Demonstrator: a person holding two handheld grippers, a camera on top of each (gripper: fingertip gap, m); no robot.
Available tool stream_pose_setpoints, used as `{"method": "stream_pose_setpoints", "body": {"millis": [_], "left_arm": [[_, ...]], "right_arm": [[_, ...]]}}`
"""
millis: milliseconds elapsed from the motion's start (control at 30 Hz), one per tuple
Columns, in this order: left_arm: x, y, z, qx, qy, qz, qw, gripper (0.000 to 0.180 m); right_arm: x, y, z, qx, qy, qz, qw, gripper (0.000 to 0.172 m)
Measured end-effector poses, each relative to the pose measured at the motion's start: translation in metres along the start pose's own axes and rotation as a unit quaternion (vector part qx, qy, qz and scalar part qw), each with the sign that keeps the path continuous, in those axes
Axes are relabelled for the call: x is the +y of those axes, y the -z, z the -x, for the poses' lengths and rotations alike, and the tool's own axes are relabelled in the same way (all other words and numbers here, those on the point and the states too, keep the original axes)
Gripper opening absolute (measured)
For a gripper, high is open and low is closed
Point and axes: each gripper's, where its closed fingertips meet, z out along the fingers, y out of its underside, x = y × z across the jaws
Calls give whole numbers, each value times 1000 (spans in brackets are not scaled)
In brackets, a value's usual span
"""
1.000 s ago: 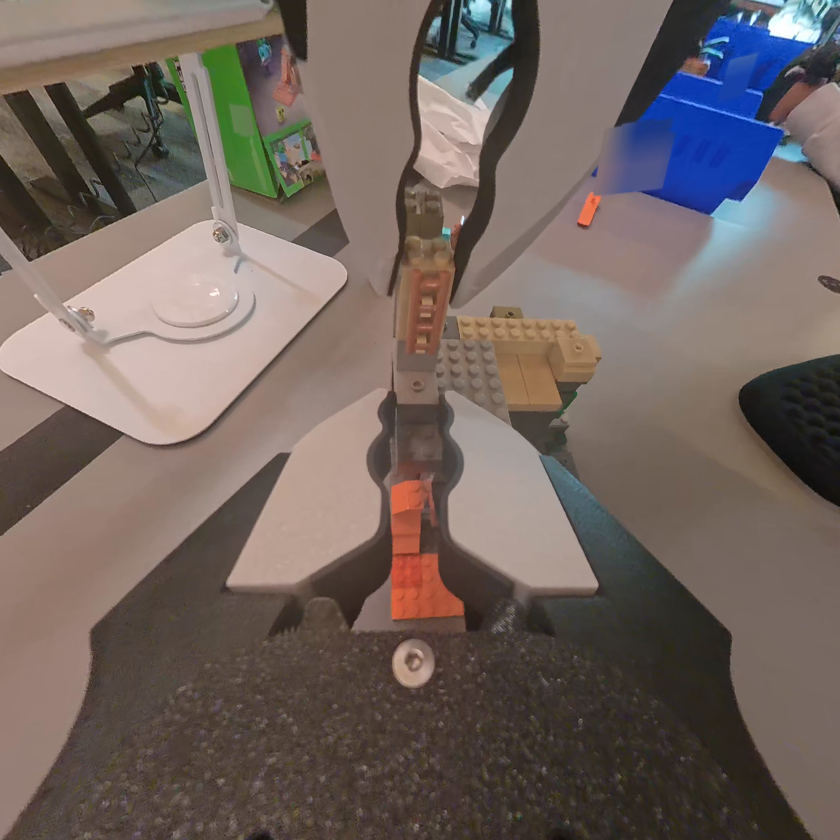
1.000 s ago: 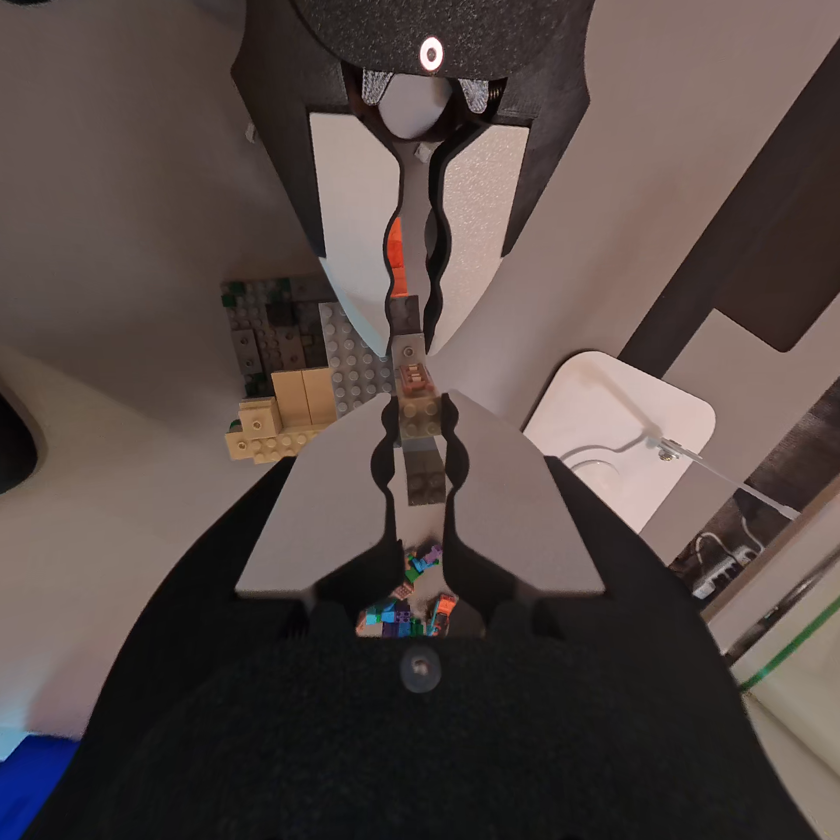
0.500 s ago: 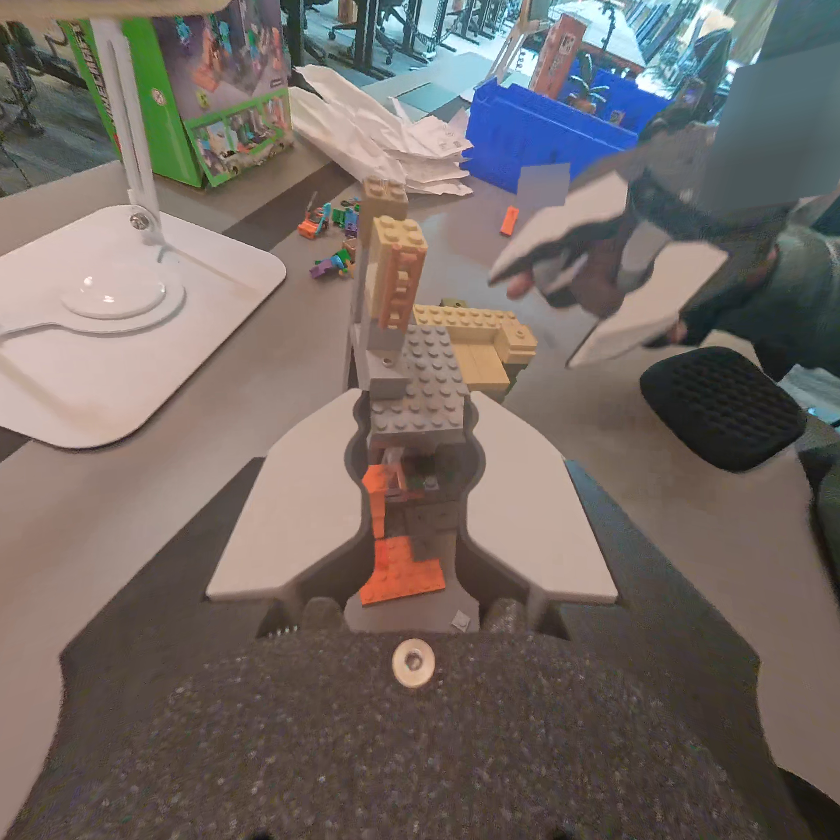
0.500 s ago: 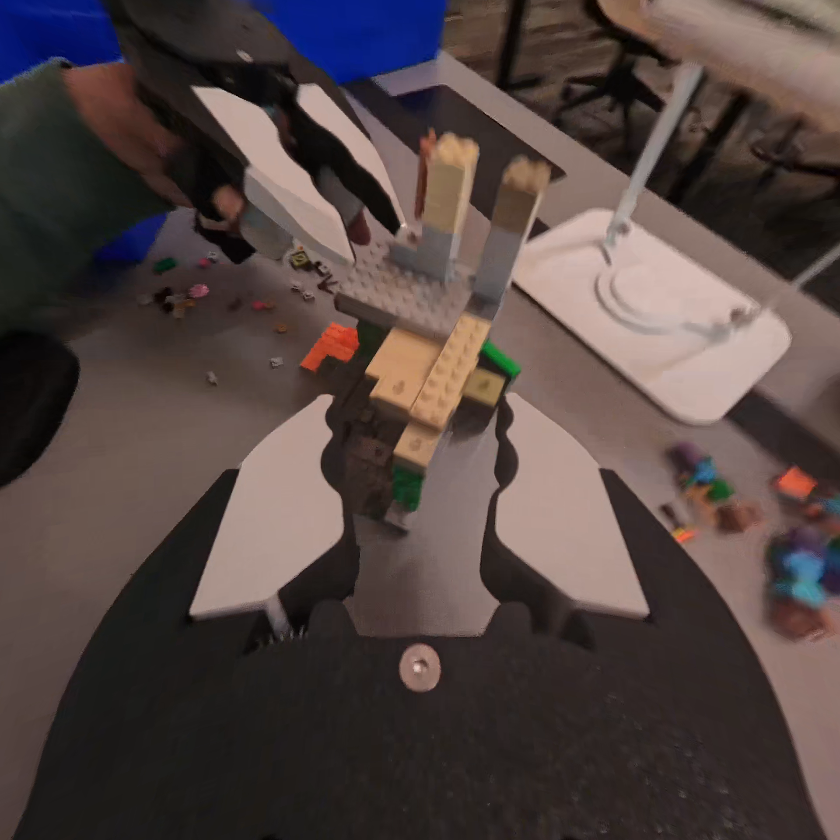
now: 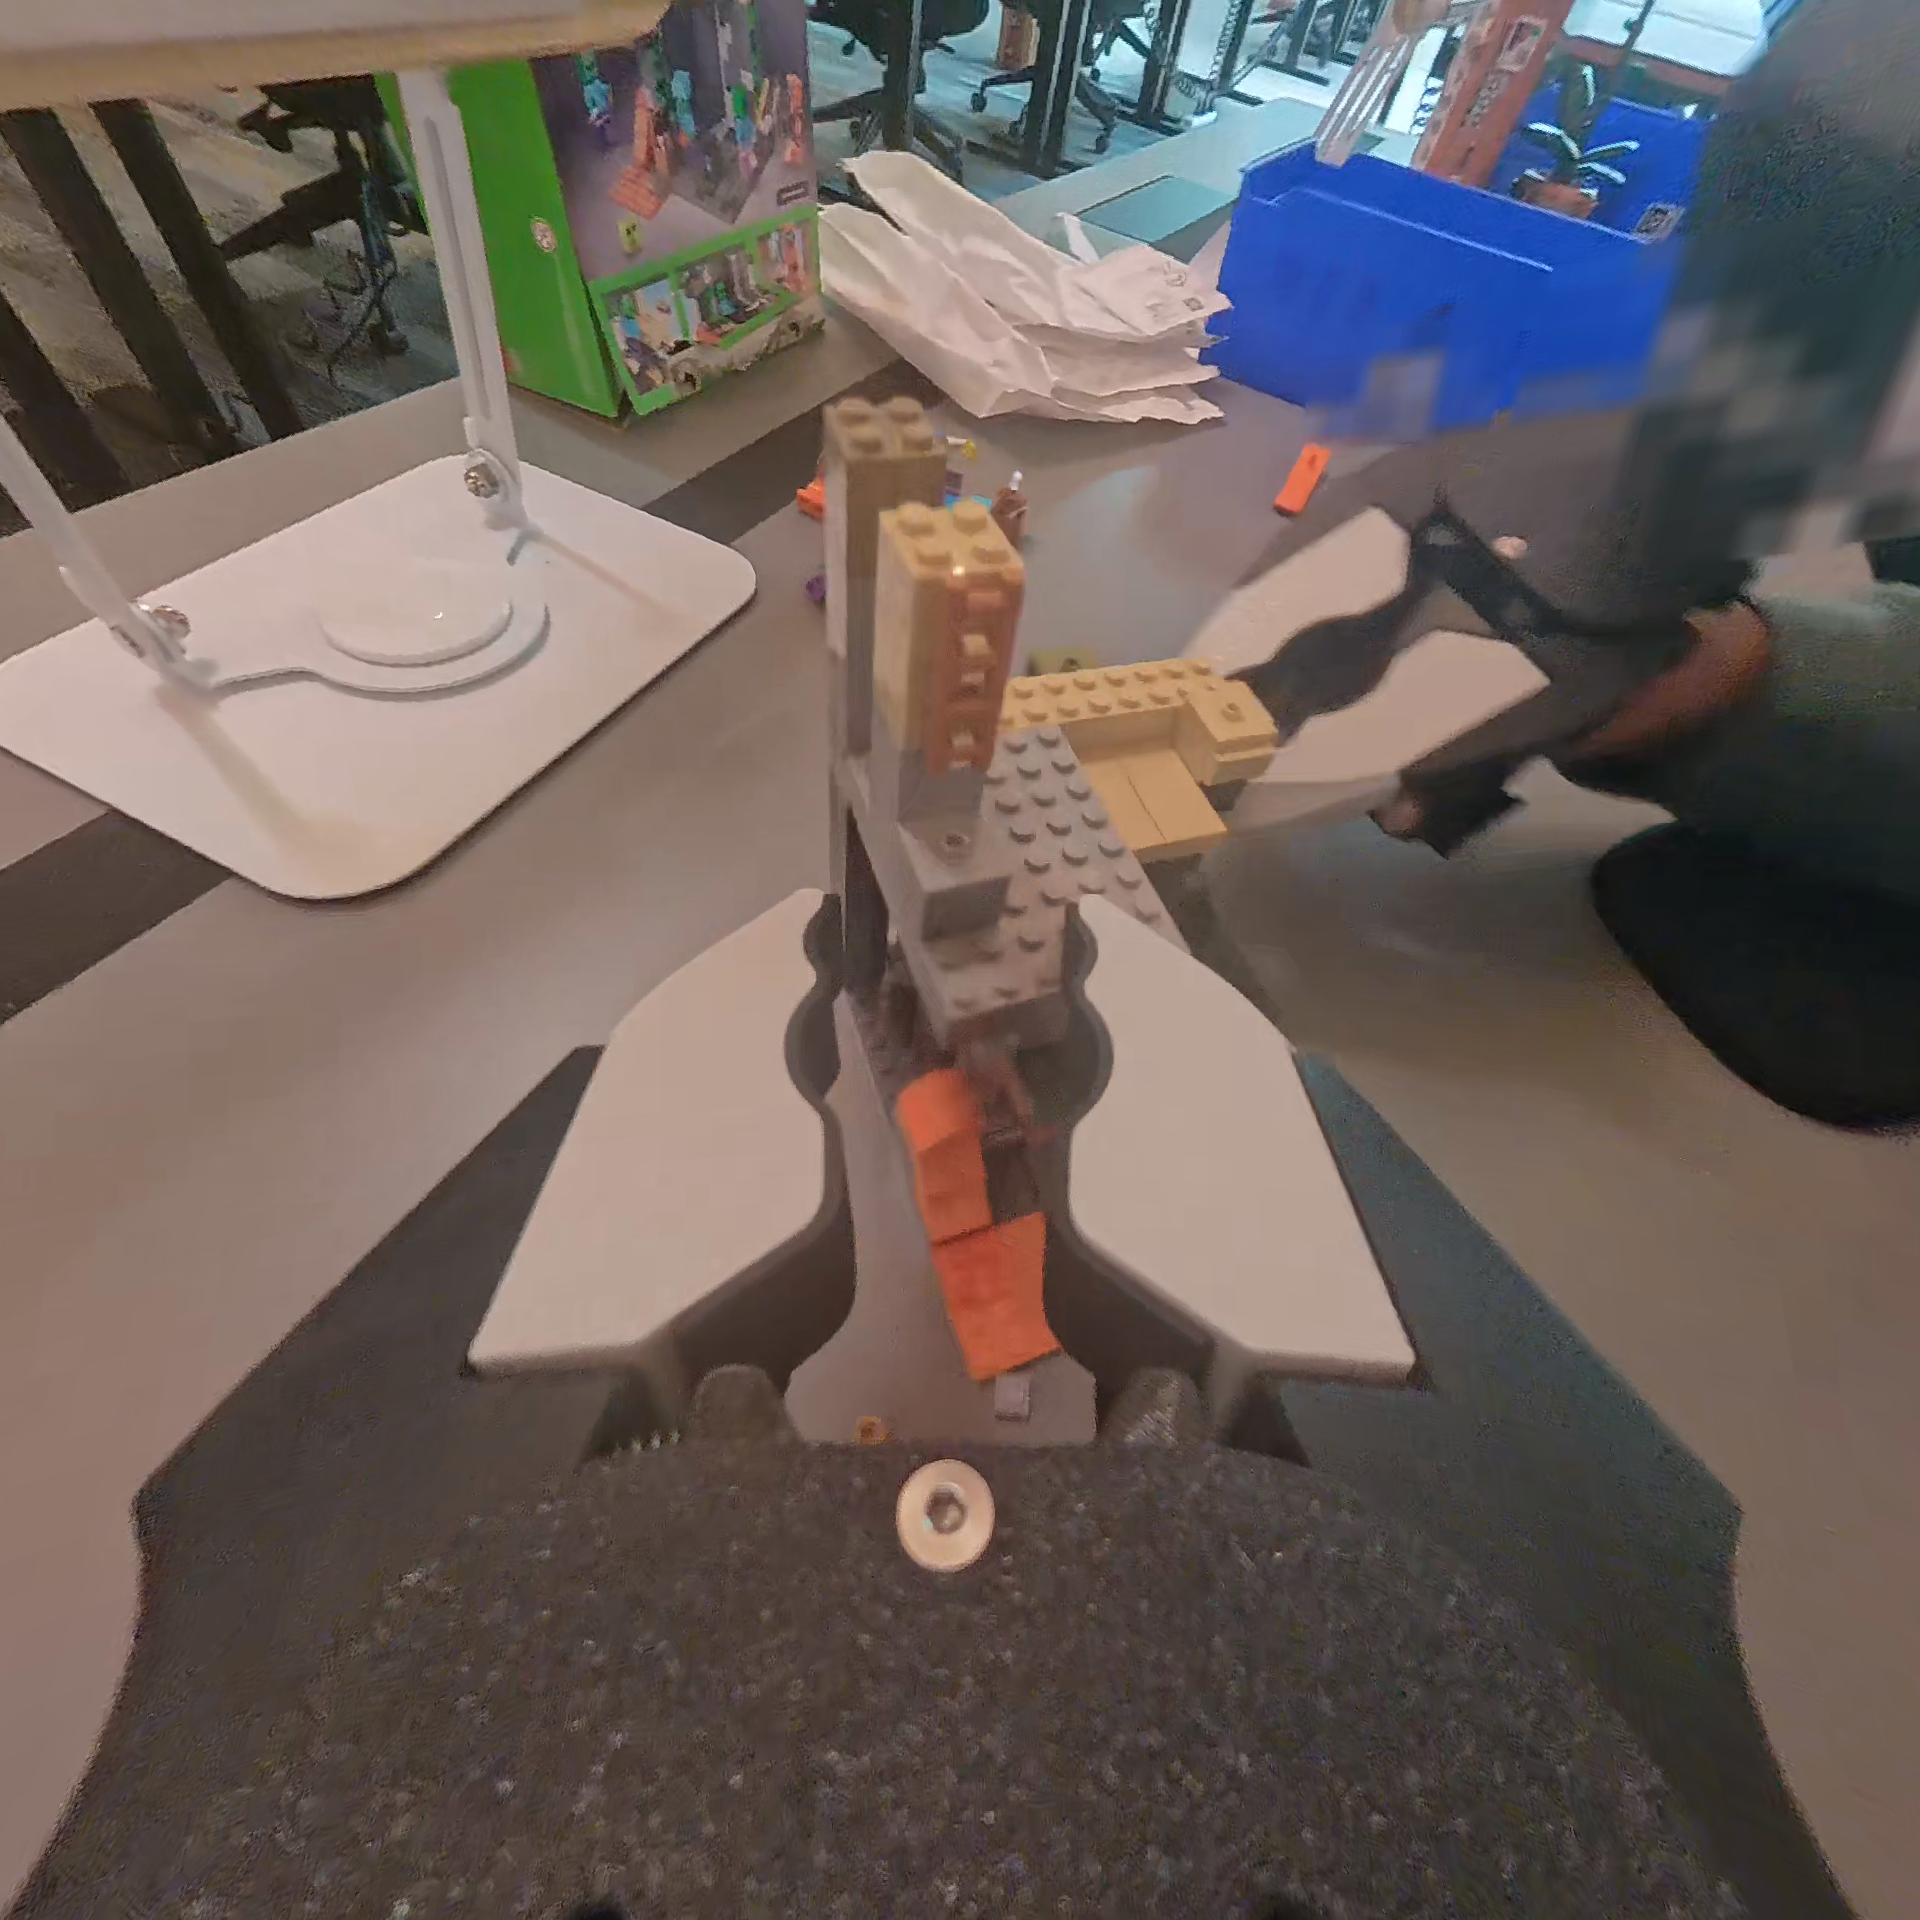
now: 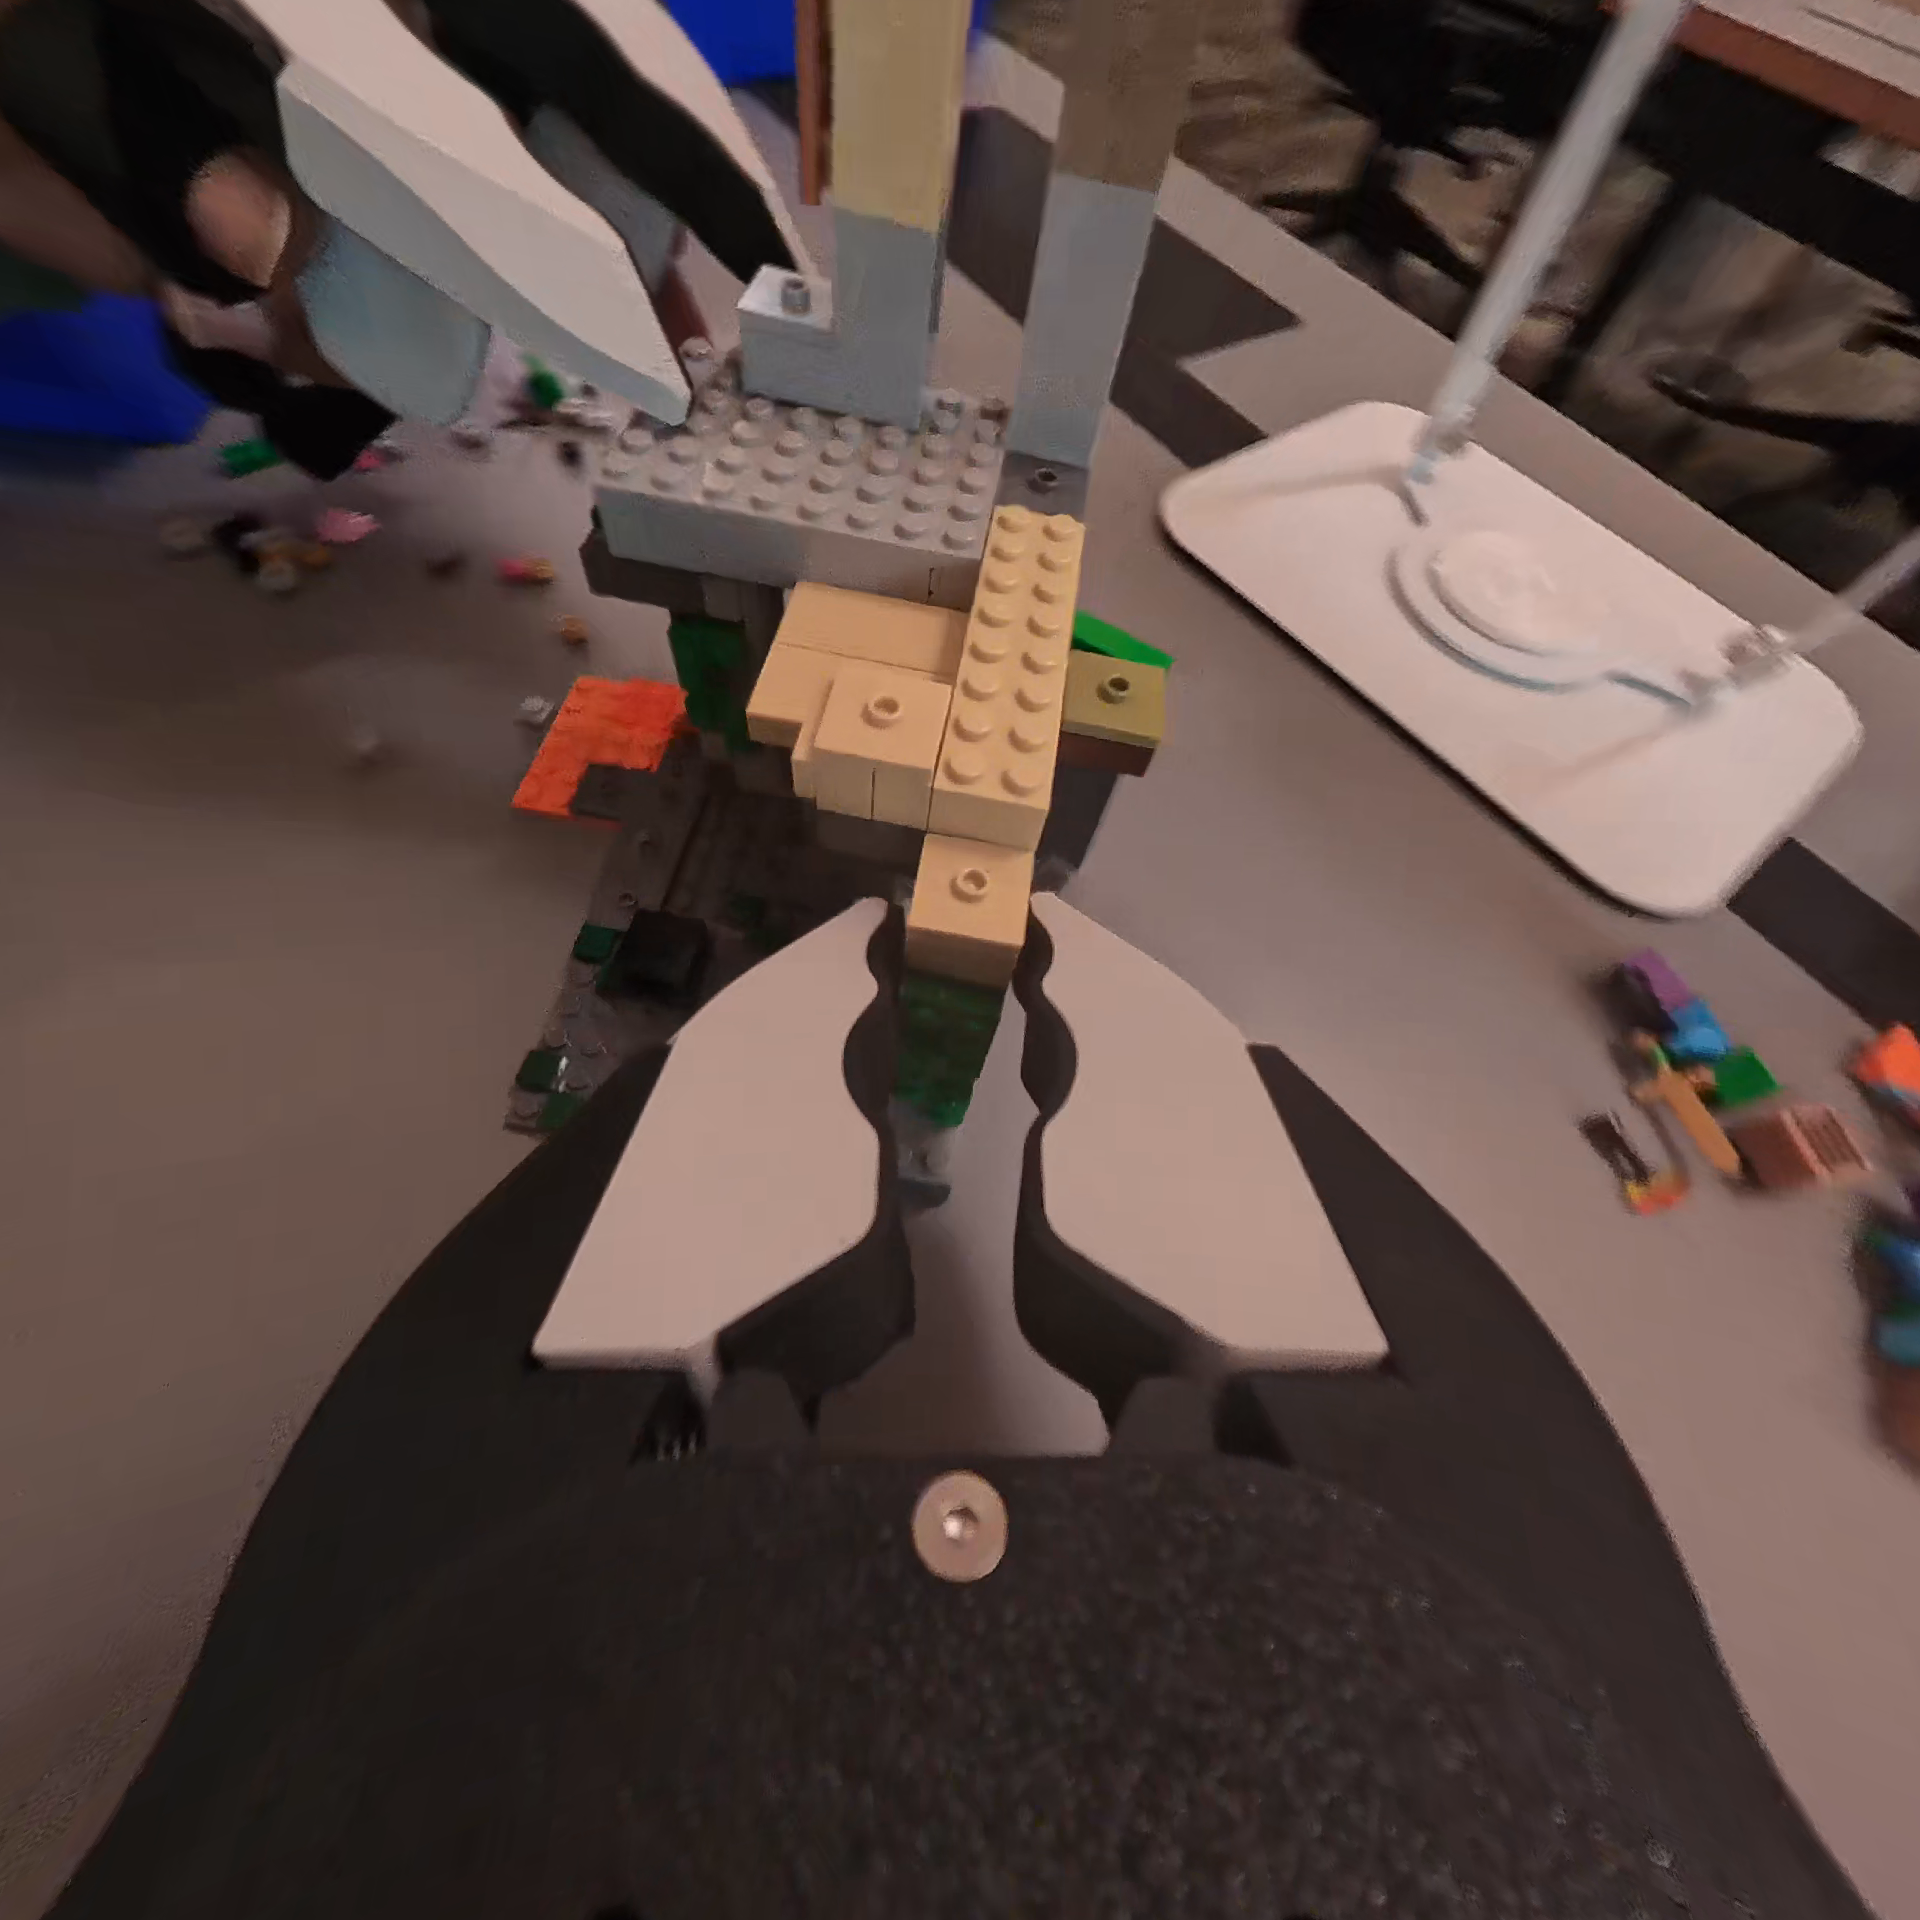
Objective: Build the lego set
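The brick model (image 6: 914, 665) stands on the grey table (image 5: 312, 1039). The right gripper (image 6: 956, 914) pinches a tan brick (image 6: 968, 904) at the model's near end. The left gripper (image 5: 951, 914) has its fingers (image 5: 707, 1039) partly spread around the grey plate (image 5: 1029, 862) and tower; contact there is unclear. A white stand base (image 5: 312, 707) lies nearby.

This looks like an open office or lab workspace. Beyond the grey table (image 5: 312, 1039) stand rows of desks with black office chairs (image 5: 935, 42) on carpet. On the table's far side sit a green toy box (image 5: 665, 208), a blue bin (image 5: 1434, 281) and a white stand base (image 5: 343, 686).
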Motion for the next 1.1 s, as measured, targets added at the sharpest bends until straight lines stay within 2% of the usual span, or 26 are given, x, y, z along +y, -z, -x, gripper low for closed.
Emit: {"method": "stream_pose_setpoints", "body": {"millis": [67, 167, 267, 333, 467, 600, 667, 767, 867, 967, 1100], "left_arm": [[1, 5, -14, 13, -2, -6, 1000, 39], [7, 8, -47, 59, -2, 7, 998, 40], [15, 5, -69, 59, -14, 32, 998, 29], [15, 3, -76, 49, -9, 31, 998, 32], [13, -4, -87, 42, 6, 15, 999, 33], [17, -17, -114, 67, -19, 21, 997, 34], [18, -23, -133, 95, -53, 23, 994, 34], [20, -19, -131, 88, -103, 34, 990, 30], [18, -4, -107, 80, -107, 23, 991, 28], [24, 5, -70, 41, -147, 24, 988, 36], [18, -9, -58, 53, -151, 2, 987, 52]], "right_arm": [[3, 4, 2, -89, 42, -10, 995, 19], [7, 13, 5, -222, 86, -25, 971, 19], [8, 10, -3, -270, 112, -5, 956, 18], [6, 5, -9, -278, 122, 22, 953, 19], [0, 4, -32, -230, 128, 47, 964, 34], [-7, 33, -64, -137, 95, 21, 986, 33], [-17, 56, -62, -98, 55, -14, 994, 29], [-29, 83, -28, -67, 25, -48, 996, 29], [-31, 91, 13, -33, 6, -44, 999, 28], [-37, 83, 40, -2, -8, -39, 999, 28], [-41, 53, 58, 27, -10, -7, 1000, 30]]}}
